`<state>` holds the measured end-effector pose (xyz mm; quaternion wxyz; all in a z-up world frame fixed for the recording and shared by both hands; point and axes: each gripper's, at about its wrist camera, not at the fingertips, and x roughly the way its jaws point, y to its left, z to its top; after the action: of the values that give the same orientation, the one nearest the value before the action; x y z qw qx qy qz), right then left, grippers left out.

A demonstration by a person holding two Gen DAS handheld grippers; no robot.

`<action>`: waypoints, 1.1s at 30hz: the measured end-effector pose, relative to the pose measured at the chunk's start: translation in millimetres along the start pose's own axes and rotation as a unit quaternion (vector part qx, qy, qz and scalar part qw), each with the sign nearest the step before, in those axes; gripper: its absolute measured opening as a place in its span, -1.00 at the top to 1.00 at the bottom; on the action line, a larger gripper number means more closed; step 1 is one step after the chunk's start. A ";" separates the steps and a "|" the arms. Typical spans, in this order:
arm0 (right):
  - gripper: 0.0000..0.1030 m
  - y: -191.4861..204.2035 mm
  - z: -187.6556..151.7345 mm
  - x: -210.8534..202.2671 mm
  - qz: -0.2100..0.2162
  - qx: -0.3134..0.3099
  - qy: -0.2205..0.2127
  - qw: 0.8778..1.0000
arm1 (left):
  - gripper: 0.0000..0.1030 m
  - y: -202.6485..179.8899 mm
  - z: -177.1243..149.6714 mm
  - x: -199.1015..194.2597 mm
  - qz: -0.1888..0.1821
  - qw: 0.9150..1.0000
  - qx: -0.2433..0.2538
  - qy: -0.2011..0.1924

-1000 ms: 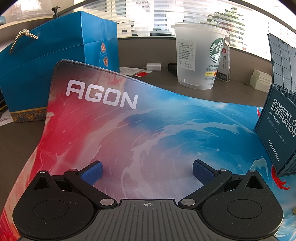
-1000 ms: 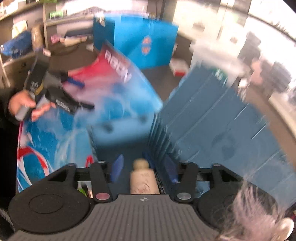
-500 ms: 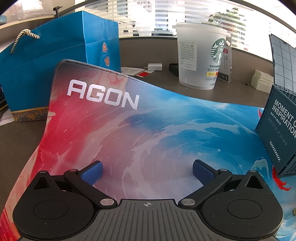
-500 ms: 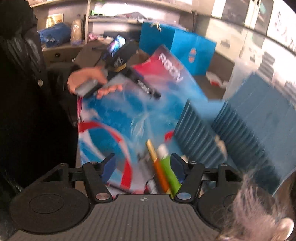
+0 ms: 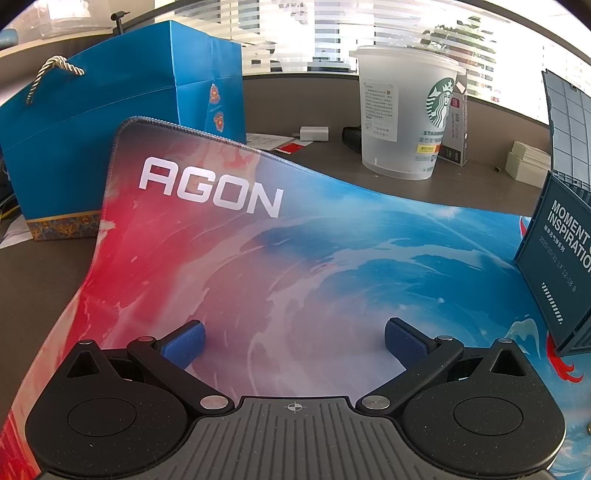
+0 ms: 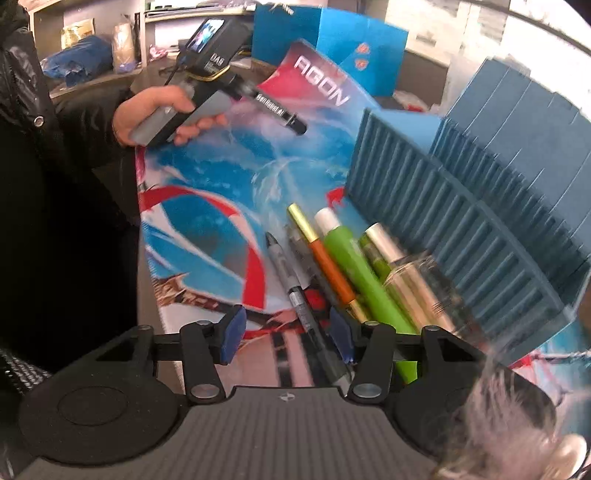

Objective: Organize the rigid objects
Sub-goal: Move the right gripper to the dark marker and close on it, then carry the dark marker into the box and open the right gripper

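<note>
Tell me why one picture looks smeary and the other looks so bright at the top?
Right wrist view: motion blur smears the pens and the blue crate. Left wrist view: sharp, but daylight through the window blinds washes out the top, and the fisheye lens bends the AGON mat.

We are seeing one grey pen [image 6: 291,275], one orange pen [image 6: 325,258], one green tube [image 6: 354,269], one teal crate [image 6: 461,221], one plastic cup [image 5: 404,114], one blue gift bag [image 5: 122,122]

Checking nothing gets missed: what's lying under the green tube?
The green tube lies in the pile, overlapping the orange pen on the mat. Its lower end is hidden behind the right tongs, so anything beneath there is unseen.
</note>
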<state>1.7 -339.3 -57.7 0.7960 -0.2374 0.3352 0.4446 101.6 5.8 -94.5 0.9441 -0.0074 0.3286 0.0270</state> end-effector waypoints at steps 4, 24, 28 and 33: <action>0.07 5.0 0.7 2.3 0.007 -0.006 0.002 1.000 | -1.00 0.5 0.0 0.1 0.001 1.000 -0.001 0.000; 0.82 16.8 6.2 7.4 -0.020 -0.050 -0.004 0.999 | -1.00 0.9 0.1 0.0 0.001 1.000 -0.001 0.000; 0.82 18.8 11.3 4.6 -0.021 -0.062 -0.001 0.998 | -1.00 0.8 0.1 0.0 0.002 1.000 -0.001 0.000; 0.82 19.4 21.2 -4.6 -0.026 -0.076 -0.006 0.997 | -1.00 0.9 0.1 0.0 0.002 1.000 -0.002 0.000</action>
<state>-10.0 -317.9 -41.8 0.7889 -0.3032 0.2889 0.4498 101.6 6.7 -94.4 0.9441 -0.0082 0.3284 0.0293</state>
